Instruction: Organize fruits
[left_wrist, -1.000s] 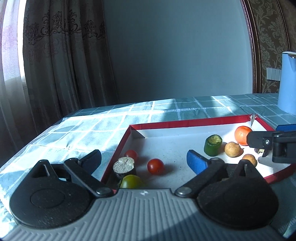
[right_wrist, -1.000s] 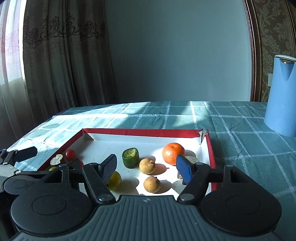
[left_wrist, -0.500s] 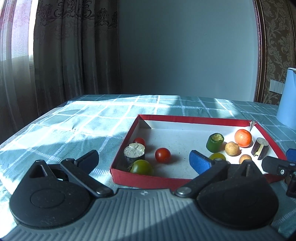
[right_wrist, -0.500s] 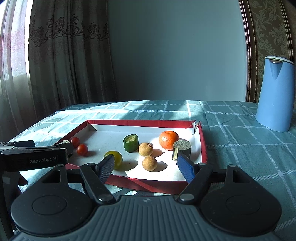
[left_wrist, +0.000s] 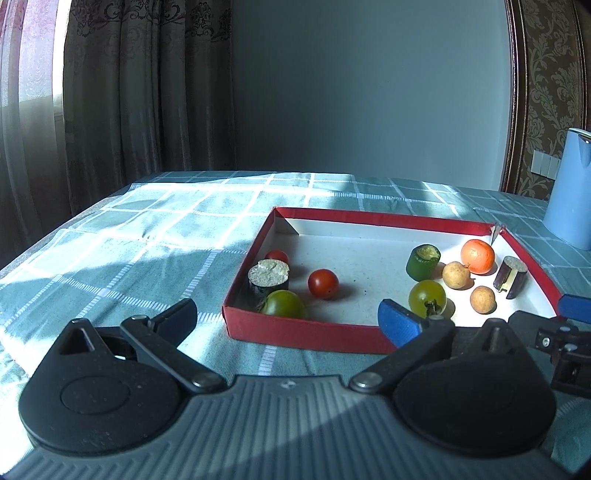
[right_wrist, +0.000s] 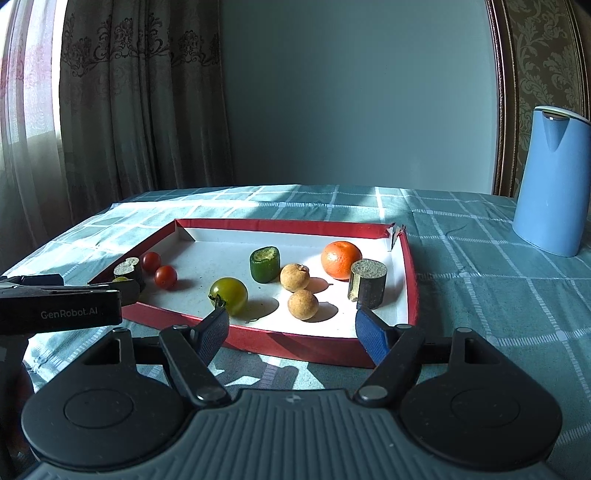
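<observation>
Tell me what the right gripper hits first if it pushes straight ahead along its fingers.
Probably the near red wall of the tray: the open right gripper sits just short of it, low to the table. If it clears the wall, the lower tan round fruit lies next in line. Height over the wall is unclear.

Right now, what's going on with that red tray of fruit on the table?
A person holds a tool in each hand in front of the red tray on the checked tablecloth. The left tool and right tool are both open and empty, short of the tray's near edge. Inside lie red tomatoes at the left, an orange, green tomatoes and other pieces. Nothing is being gripped.
</observation>
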